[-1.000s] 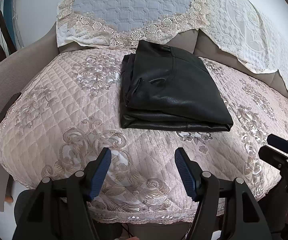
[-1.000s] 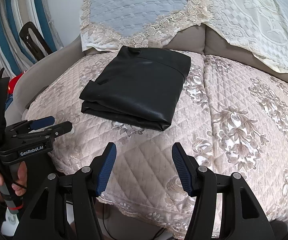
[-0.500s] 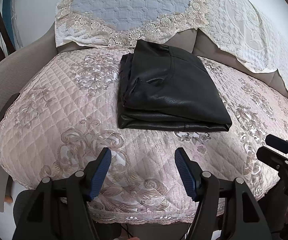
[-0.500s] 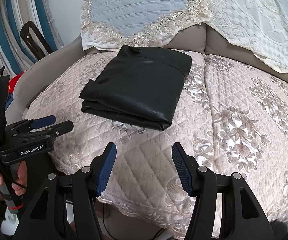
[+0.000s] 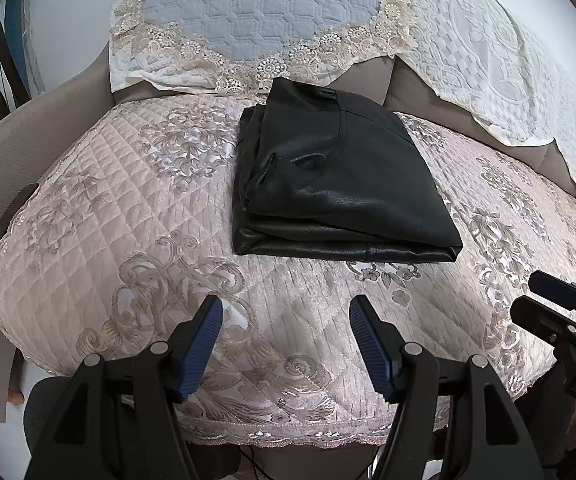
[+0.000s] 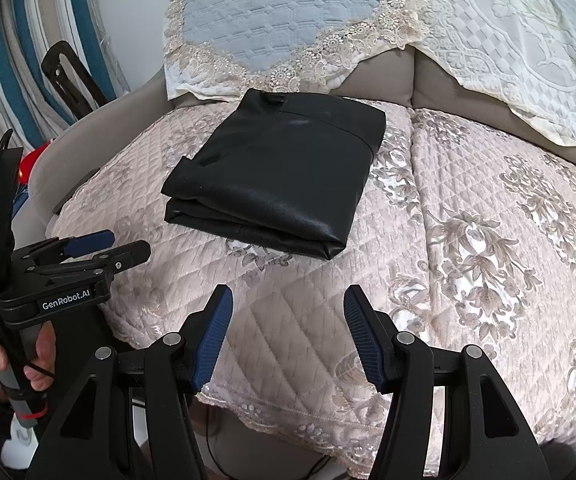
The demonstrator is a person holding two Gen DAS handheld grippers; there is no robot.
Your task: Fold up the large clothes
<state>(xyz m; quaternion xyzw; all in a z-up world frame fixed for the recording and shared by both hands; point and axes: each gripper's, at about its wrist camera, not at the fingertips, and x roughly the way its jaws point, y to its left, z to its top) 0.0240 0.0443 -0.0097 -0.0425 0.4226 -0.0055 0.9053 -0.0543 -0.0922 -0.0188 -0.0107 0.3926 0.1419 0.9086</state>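
The black, leather-look garment lies folded into a compact rectangular stack on the far middle of the pink quilted sofa cover, just below the lace-edged backrest. Both the left tool and right tool hover near the sofa's front edge, jaws partly open and empty. The fold looks complete, so any finishing touch should press the layers lightly rather than tug.

Folded black garment lies flat on quilted sofa cover. Right claw hovers open, empty, near cover's front edge. Left claw beside it, hand-held, apart from garment.
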